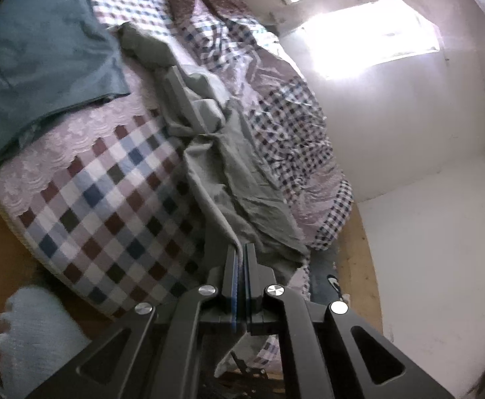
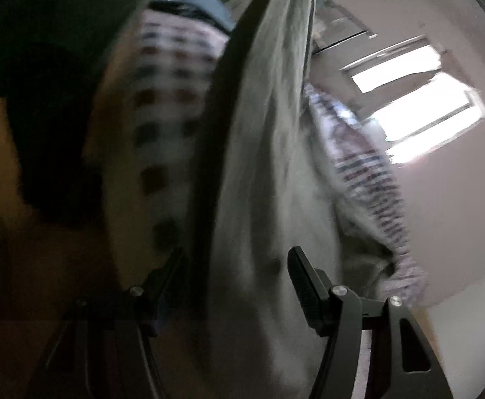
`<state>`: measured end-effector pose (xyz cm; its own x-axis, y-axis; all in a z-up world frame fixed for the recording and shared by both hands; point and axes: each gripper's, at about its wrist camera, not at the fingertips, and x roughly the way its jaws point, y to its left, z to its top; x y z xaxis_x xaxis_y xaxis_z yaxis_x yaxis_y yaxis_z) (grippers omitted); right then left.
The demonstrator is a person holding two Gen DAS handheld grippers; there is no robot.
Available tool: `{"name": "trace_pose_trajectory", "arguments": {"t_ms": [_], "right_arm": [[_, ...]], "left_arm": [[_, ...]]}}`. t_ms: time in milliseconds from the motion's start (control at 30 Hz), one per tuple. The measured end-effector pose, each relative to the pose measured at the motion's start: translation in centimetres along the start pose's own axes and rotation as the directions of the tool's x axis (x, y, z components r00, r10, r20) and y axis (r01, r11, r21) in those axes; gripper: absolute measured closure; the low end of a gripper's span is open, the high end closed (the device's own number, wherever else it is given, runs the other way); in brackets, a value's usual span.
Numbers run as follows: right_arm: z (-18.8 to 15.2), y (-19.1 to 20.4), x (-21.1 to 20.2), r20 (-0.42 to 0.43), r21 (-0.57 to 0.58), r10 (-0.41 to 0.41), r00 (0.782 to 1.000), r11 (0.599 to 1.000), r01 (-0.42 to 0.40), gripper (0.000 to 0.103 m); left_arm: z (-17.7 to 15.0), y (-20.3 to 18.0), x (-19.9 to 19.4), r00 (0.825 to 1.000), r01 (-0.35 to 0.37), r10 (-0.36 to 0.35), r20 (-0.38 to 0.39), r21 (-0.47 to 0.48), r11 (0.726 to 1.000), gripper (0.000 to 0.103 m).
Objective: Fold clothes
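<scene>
While the left gripper (image 1: 241, 259) stays out of the question, its jaws pinched tight on an edge of the grey-green garment (image 1: 216, 153), the risk sits with the right gripper (image 2: 236, 276): its jaws stand apart with that same cloth hanging between them, not visibly pressed. Closing in this blur, it could catch a loose mid-fold instead of a corner, and the garment would twist rather than spread. A hard pull could also drag the thin edge out of the left pinch. Most of the garment lies crumpled along a checked bedspread (image 1: 109, 206), beside a rumpled checked quilt (image 1: 275, 99); a teal garment (image 1: 43, 56) lies flat farther up. Bright window (image 1: 369, 40), white walls, wooden floor
</scene>
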<state>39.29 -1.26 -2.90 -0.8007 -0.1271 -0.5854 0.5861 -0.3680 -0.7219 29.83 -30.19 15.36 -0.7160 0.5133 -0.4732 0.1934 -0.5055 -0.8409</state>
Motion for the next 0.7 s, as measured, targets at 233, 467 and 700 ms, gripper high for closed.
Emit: {"name": "trace_pose_trajectory", "arguments": {"t_ms": [233,467,700], "right_arm": [[-8.2,-7.7,-1.6,-0.094,0.463,0.399,0.912,0.828,-0.315,0.038],[-19.8,-13.8,-0.2,0.087,0.904,0.558,0.826,0.304,-0.300,0.038],[-22.5,-13.4,1.6,0.195,0.926,0.566,0.801,0.164,-0.341,0.044]], "left_arm": [[-0.2,0.5,0.8,1.000,-0.019,0.019,-0.008,0.012,1.000,0.102],[-0.3,0.3,1.4,1.000,-0.020,0.020,-0.008,0.004,1.000,0.102],[-0.2,0.0,1.3,0.999,-0.032,0.032,0.010,0.008,0.999,0.102]]}}
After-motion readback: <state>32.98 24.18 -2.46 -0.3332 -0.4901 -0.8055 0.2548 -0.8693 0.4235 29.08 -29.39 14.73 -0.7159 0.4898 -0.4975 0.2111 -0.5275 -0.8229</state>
